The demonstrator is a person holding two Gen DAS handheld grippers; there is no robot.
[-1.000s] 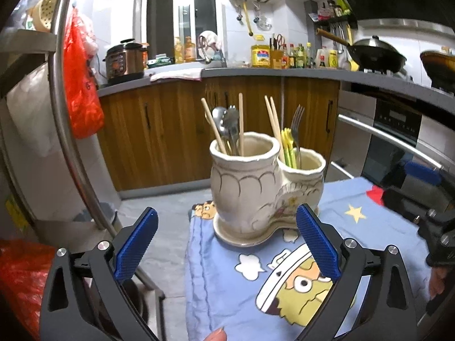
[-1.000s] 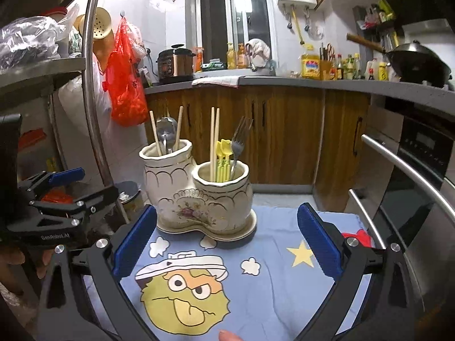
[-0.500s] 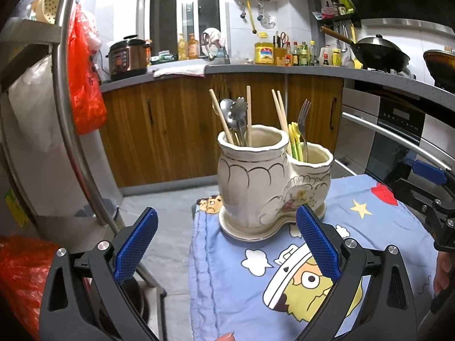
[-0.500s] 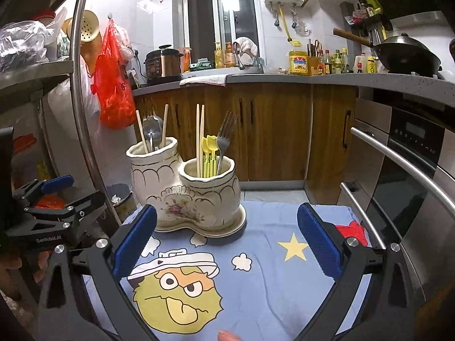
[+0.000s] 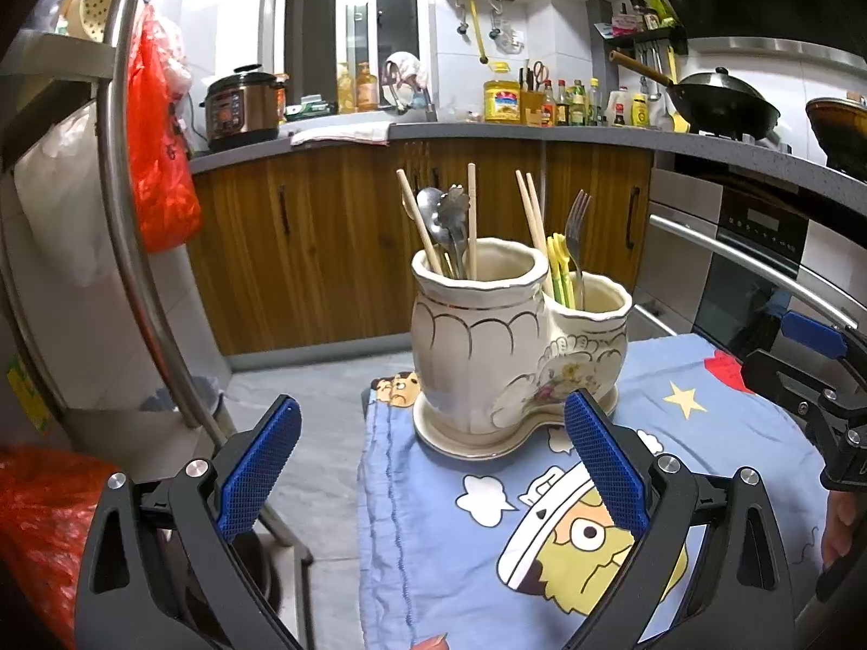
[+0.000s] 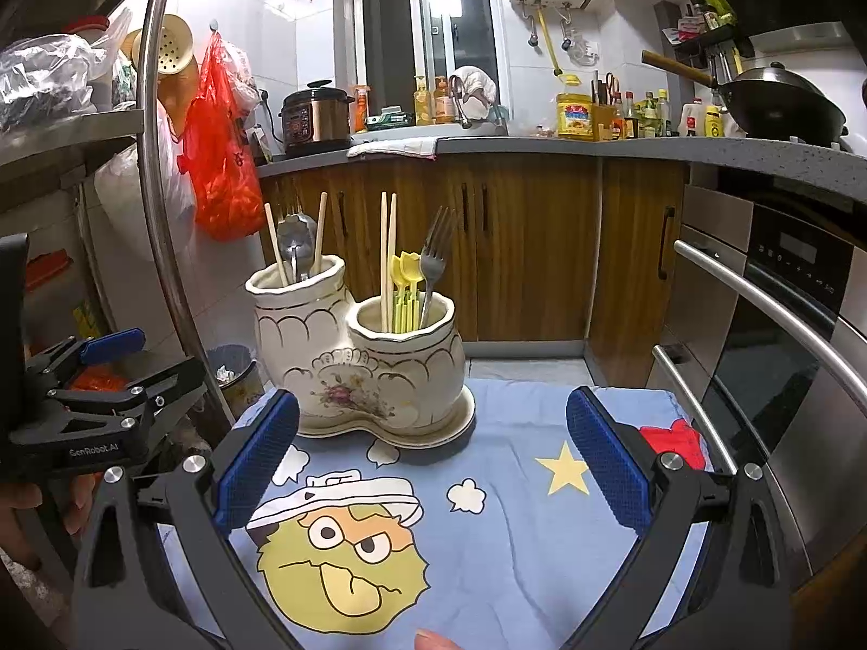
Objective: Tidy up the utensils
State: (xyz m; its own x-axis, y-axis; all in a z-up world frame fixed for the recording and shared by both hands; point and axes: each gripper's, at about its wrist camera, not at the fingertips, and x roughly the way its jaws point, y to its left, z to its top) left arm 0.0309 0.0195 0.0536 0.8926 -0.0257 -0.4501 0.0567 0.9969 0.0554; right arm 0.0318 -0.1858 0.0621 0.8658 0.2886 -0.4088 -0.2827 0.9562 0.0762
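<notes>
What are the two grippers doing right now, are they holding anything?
Left gripper: open, holding nothing, short of the ceramic utensil holder.
Right gripper: open, holding nothing, above the blue cartoon cloth.

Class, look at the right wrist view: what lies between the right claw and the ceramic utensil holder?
Only the blue cartoon cloth lies between the right claw and the utensil holder; nothing else sits on that stretch, seen in the right wrist view.

Home kitchen: wok (image 6: 780, 103), oven (image 6: 796, 292), rice cooker (image 6: 314, 116)
</notes>
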